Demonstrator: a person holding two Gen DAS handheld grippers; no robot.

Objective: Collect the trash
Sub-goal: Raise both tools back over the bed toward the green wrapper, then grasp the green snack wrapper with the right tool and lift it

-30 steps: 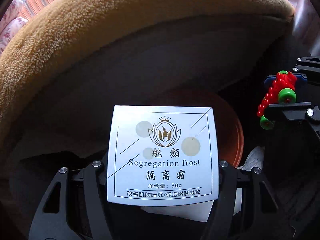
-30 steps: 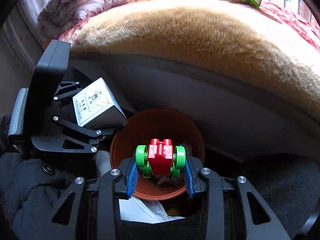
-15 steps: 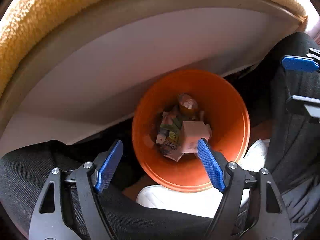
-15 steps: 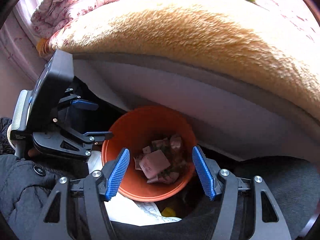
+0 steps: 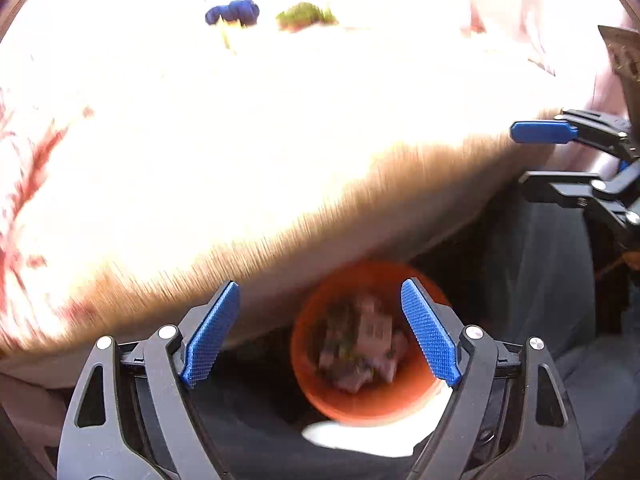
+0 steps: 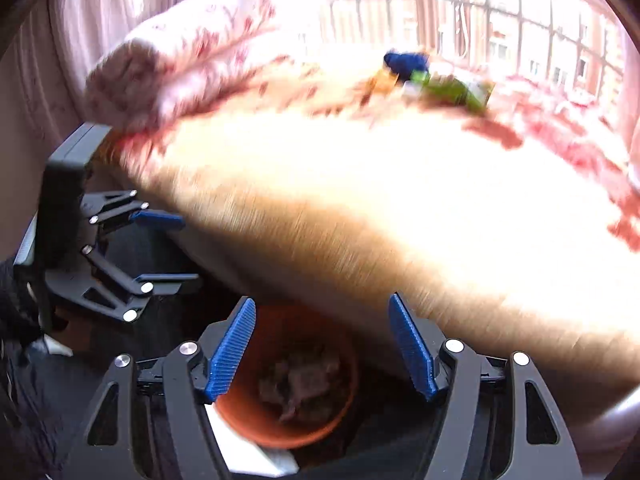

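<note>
An orange bin (image 5: 360, 408) stands on the floor against the bed, with several blurred scraps and a pale box (image 5: 374, 330) inside. My left gripper (image 5: 320, 332) hangs above the bin's left rim; its jaws are opening and nothing is between the blue pads (image 5: 212, 332). My right gripper (image 6: 322, 350) hovers over the same bin (image 6: 240, 412), also opening and empty. Each gripper shows in the other's view: the right gripper (image 5: 528, 158) and the left gripper (image 6: 176, 248). On the bed lie a blue bundle (image 6: 406, 60) and a green wrapper (image 6: 456, 90).
A tan fleece blanket (image 5: 280, 160) covers the bed's near side and overhangs the bin. A folded floral quilt (image 6: 180, 68) lies at the back left. A person's dark trouser leg (image 5: 540, 280) and a white shoe (image 5: 360, 436) flank the bin.
The left gripper let go of a white box and the right a red and green toy, both over the bin. Both grippers then rose and tipped up, bringing the bed top into view.
</note>
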